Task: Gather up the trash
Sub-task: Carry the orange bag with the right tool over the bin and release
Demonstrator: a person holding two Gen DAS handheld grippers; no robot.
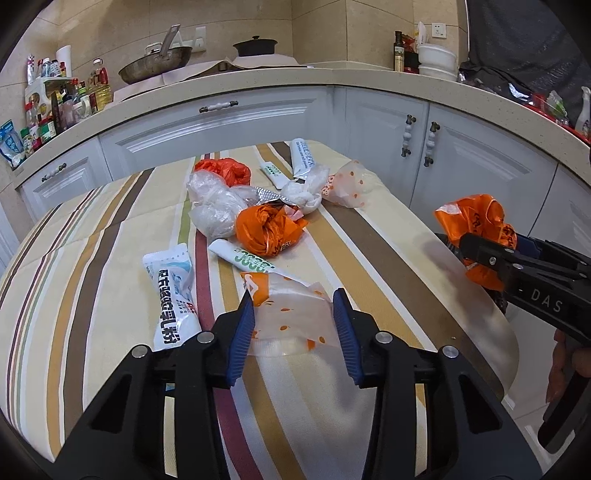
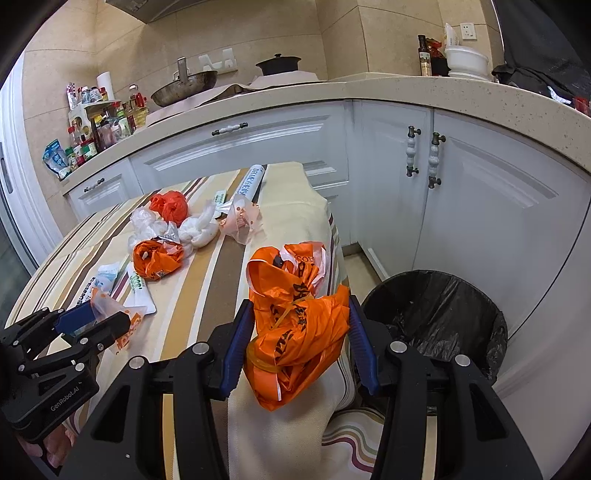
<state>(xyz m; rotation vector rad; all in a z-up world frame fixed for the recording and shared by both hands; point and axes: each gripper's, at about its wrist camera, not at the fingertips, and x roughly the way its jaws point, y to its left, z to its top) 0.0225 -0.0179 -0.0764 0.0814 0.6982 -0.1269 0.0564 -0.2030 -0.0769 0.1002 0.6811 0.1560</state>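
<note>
Left gripper (image 1: 293, 314) angled down over bench (image 1: 110, 236), jaws closed on clear orange-dotted wrapper (image 1: 291, 314); right gripper (image 2: 301, 328) clamps crumpled orange bag (image 2: 295, 325).

The bin (image 2: 443, 317) has its near rim hidden behind the right tool (image 2: 301, 332).

I am in a home kitchen. A speckled counter (image 1: 258, 79) runs along tiled walls and turns a corner, with white cabinets (image 1: 229, 125) under it on knobbed handles. On the counter I see a wok (image 1: 155, 64), a black pot (image 1: 255, 45), a crowd of sauce bottles (image 1: 66, 99) on a rack, an oil bottle (image 2: 424, 55) and stacked white bowls (image 1: 437, 61). A socket (image 2: 468, 31) sits in the tiles. A bin (image 2: 436, 317) with a black liner stands on the floor by my striped table (image 1: 110, 236).
</note>
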